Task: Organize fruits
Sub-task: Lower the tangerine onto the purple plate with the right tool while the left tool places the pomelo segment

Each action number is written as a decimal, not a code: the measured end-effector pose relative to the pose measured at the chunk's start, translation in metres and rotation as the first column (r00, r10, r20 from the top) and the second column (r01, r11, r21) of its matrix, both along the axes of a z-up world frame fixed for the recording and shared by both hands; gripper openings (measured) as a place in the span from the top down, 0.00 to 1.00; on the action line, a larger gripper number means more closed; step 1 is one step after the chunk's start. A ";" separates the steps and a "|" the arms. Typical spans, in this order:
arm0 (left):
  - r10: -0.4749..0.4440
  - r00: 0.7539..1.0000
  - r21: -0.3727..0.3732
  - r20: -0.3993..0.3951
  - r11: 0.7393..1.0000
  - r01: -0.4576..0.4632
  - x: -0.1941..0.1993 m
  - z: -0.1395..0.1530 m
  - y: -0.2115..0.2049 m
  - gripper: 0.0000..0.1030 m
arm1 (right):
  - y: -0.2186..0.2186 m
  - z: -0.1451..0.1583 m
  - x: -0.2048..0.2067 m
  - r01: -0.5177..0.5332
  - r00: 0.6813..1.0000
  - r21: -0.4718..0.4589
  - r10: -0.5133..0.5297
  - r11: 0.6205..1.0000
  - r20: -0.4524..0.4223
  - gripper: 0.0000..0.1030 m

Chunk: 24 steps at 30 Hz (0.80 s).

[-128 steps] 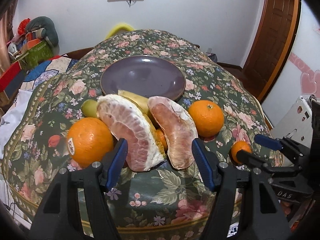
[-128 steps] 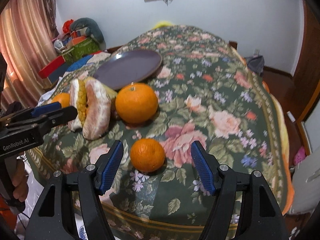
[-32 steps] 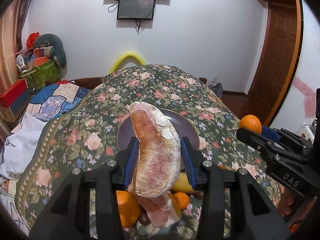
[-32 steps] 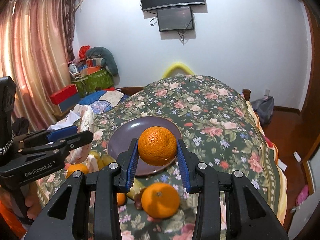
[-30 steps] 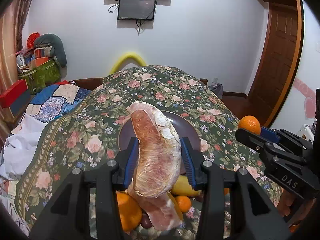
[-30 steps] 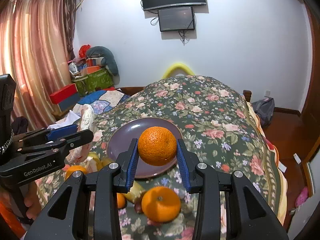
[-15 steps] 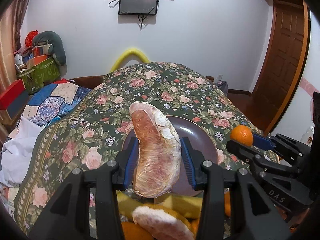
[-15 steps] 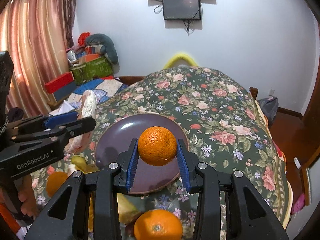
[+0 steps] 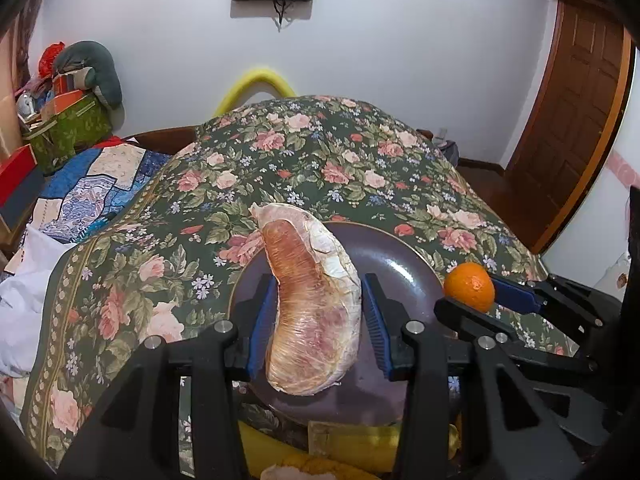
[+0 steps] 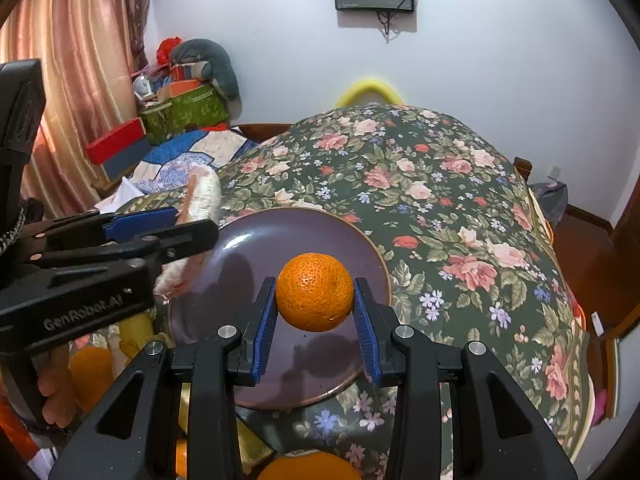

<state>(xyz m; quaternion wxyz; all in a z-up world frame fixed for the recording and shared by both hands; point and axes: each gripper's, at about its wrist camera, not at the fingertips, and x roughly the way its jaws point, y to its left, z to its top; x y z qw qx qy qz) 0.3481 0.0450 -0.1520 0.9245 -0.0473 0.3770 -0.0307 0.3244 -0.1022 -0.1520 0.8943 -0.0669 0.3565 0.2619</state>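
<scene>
My left gripper is shut on a peeled pomelo segment and holds it above the purple plate. My right gripper is shut on a small orange, also above the plate. In the left wrist view the right gripper and its orange are at the plate's right edge. In the right wrist view the left gripper and the pomelo segment are at the plate's left edge. The plate holds no fruit.
The plate lies on a floral cloth over a table. Below the plate's near edge lie a banana, another pomelo piece and oranges. Boxes and bags stand far left, a door on the right.
Both grippers, once open beside the fruit on the cloth, have closed on the pomelo segment and the orange, lifted them and moved forward and lower over the plate.
</scene>
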 end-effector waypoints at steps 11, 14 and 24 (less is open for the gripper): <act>-0.004 1.000 -0.005 0.004 1.000 0.004 0.001 0.003 0.001 0.54 | 0.004 0.000 0.000 -0.010 1.000 -0.013 0.010 1.000 0.022 0.50; 0.002 1.000 -0.006 0.009 1.000 -0.002 -0.004 0.007 0.003 0.54 | 0.001 0.004 -0.003 -0.008 1.000 -0.007 0.008 1.000 0.028 0.50; 0.015 0.999 0.004 0.038 1.000 -0.015 -0.041 0.029 0.005 0.54 | -0.011 0.026 -0.033 0.008 0.997 -0.003 -0.007 1.000 0.080 0.50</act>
